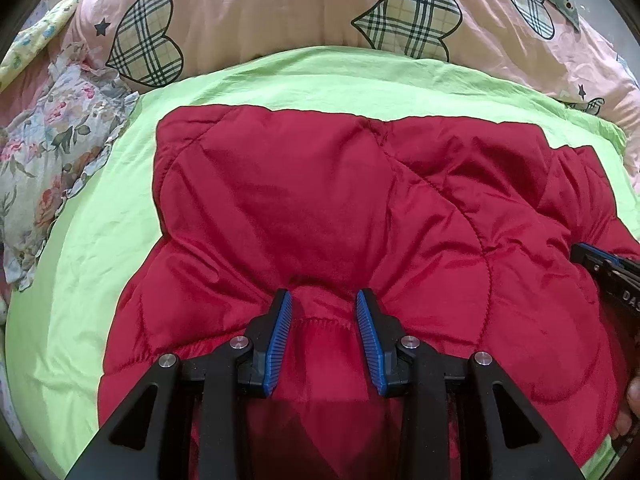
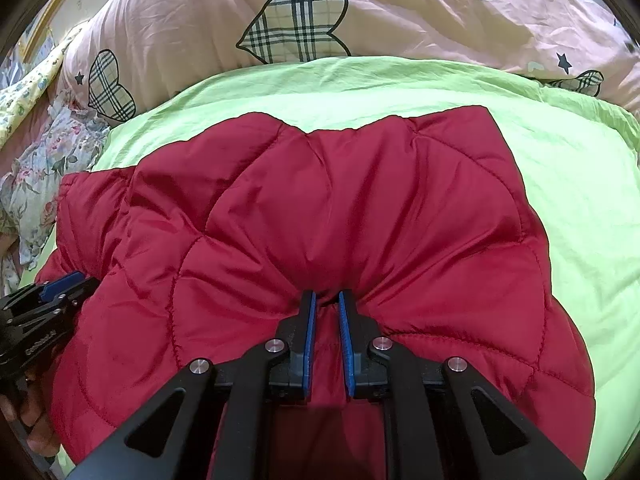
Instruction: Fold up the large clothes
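Observation:
A red quilted jacket (image 1: 328, 208) lies spread on a green sheet (image 1: 100, 280); it also shows in the right wrist view (image 2: 320, 208). My left gripper (image 1: 324, 300) has its jaws partly closed around a bunched fold of the jacket's near edge, with fabric filling the gap. My right gripper (image 2: 327, 300) is shut on a fold of the jacket's near edge, its blue pads (image 2: 309, 336) pinching the fabric. The right gripper shows at the right edge of the left wrist view (image 1: 600, 266). The left gripper shows at the left edge of the right wrist view (image 2: 52, 292).
A pink duvet with plaid hearts (image 1: 280, 20) is piled behind the sheet; it also shows in the right wrist view (image 2: 200, 20). A floral ruffled cloth (image 1: 52, 152) lies at the left. The green sheet (image 2: 580, 200) extends to the right of the jacket.

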The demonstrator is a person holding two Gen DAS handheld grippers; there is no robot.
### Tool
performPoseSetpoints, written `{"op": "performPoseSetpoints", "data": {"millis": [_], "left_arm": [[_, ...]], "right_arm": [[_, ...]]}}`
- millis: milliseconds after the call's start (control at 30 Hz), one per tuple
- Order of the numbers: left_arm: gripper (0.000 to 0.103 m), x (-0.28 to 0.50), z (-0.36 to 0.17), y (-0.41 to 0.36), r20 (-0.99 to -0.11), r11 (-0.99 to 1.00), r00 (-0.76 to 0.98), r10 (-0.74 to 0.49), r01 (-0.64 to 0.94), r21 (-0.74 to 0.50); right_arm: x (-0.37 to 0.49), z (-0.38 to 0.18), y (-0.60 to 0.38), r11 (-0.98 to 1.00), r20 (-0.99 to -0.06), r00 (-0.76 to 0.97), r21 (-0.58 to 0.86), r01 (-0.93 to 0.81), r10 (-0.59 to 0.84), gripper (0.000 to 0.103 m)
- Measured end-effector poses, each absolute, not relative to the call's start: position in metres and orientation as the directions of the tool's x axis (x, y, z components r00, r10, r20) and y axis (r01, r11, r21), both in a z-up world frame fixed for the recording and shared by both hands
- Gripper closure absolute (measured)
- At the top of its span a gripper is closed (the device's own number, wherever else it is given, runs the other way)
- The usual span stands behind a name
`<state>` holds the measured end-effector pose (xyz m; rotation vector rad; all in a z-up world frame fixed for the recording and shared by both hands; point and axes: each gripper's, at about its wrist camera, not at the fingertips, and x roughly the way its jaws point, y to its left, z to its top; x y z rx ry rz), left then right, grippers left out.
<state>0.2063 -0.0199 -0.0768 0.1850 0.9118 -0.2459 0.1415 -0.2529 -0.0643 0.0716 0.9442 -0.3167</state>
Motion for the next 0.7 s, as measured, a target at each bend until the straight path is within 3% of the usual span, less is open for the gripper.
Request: {"op": "performPoseSetpoints", "data": {"millis": [467,700], "left_arm": [[0.068,0.117,-0.046,0.001,-0.772,0.949,0.616,-0.157,0.309,0.054],[0.061,0.083,-0.041,0.011,-0.777,0.947,0.603,-0.18,0.32,0.03]], "right_arm": [[0.124,-0.052,-0.255,0.948,-0.794,0.574,-0.011,0.318,-0.202,0.093],[0.073,-0.022,-0.235,0.963,-0.757,0.635,0.026,0.268,-0.157,0.086]]}}
